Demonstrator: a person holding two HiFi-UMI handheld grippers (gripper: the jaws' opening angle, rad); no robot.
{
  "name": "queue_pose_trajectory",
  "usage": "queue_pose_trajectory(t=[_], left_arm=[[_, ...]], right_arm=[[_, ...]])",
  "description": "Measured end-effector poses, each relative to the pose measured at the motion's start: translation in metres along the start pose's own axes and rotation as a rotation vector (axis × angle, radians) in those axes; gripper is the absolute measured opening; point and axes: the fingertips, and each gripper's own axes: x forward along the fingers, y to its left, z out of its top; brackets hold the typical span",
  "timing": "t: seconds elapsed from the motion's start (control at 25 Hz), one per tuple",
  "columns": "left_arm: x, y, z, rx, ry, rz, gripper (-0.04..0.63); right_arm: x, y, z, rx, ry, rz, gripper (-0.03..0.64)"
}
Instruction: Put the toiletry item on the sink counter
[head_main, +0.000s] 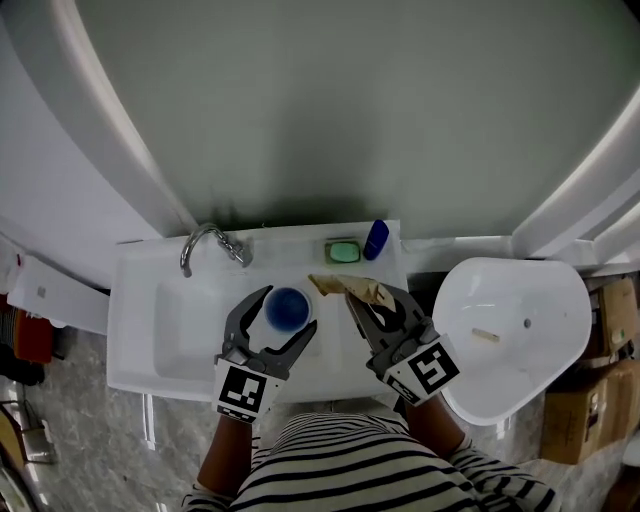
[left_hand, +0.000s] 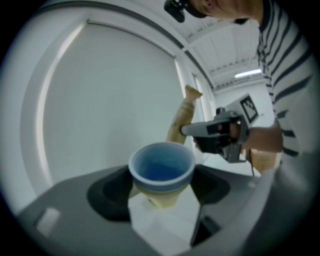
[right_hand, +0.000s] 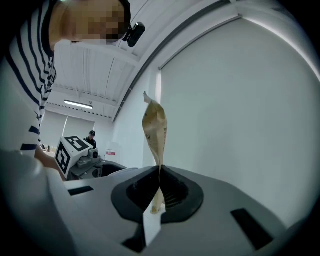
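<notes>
In the head view my left gripper (head_main: 288, 312) is closed wide around a blue cup (head_main: 288, 307), held over the right end of the white sink counter (head_main: 330, 345). The left gripper view shows the cup (left_hand: 161, 169) upright between the jaws of that gripper (left_hand: 161, 186). My right gripper (head_main: 365, 300) is shut on a crumpled tan tube (head_main: 345, 286), just right of the cup. In the right gripper view the tube (right_hand: 154, 125) stands up out of the closed jaws of the right gripper (right_hand: 159, 182). The left gripper view also shows the tube (left_hand: 182, 120) and the right gripper (left_hand: 200, 129).
A chrome faucet (head_main: 210, 245) arches over the sink basin (head_main: 180, 330) at the left. A green soap dish (head_main: 343, 251) and a dark blue bottle (head_main: 376, 239) stand at the counter's back edge. A white rounded fixture (head_main: 510, 330) sits to the right, with cardboard boxes (head_main: 590, 400) beyond it.
</notes>
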Motion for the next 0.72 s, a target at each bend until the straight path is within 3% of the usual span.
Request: queue_pose_trajectory(t=[0.4,0.72], left_arm=[[0.023,0.056,-0.015,0.008,0.016,-0.115,0.360],[0.033,0.080,-0.025,0.008,0.002,-0.146,0.360]], right_arm=[[0.038,-0.013,0.004,-0.015,0.019,-0.217,0.009],[0.063,-0.012,0.001,-0.028,0.044,-0.260,0.009]])
